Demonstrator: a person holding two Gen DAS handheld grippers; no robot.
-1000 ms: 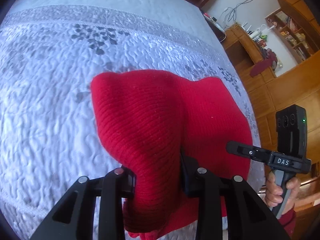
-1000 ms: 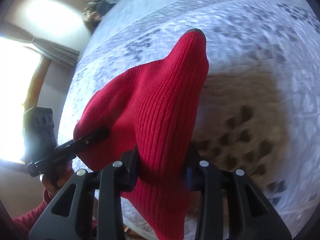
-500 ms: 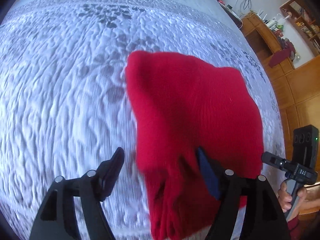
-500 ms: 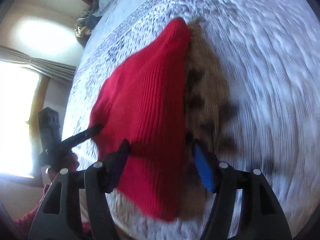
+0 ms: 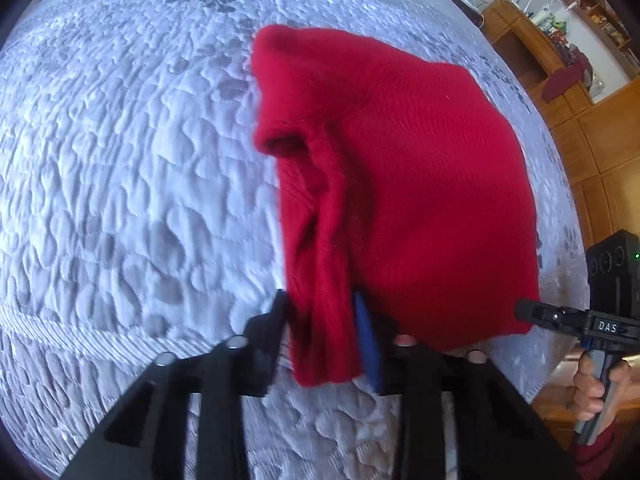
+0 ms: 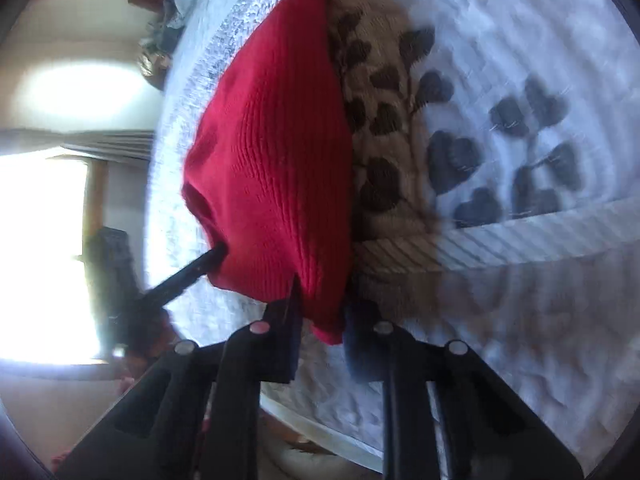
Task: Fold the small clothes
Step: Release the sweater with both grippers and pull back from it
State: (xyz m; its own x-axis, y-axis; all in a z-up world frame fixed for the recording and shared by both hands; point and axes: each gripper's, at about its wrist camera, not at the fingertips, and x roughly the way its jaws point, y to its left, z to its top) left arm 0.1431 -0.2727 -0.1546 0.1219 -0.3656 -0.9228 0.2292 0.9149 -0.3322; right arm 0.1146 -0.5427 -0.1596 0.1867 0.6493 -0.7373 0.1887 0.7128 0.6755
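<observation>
Here the red knit (image 5: pixel 420 200) lies folded on the bed (image 5: pixel 120 200), and both claws bite its near edge. The left claw (image 5: pixel 324 336) has just been closing, and a bunched, gathered end of the knit sits between its jaws, which are drawn in on it. The right claw (image 6: pixel 322 320) has also just been closing; its jaws are pinched on a thin corner of the knit at the other end of that same edge. Seen from the left wrist, the right claw's tip reaches the knit's near right corner, with a hand (image 5: pixel 592 384) on its handle.

From either claw the knit runs away up the bed, so its long axis lies roughly along the line each claw points. The grips sit at the two ends of the near edge, neither hand nearer the far edge than the other. Any coming fold likely turns on carrying this near edge toward the far one, both claws together.

No containers show near the knit. Beyond the bed, wooden shelves (image 5: pixel 560 40) hold small clutter too tiny to name.
</observation>
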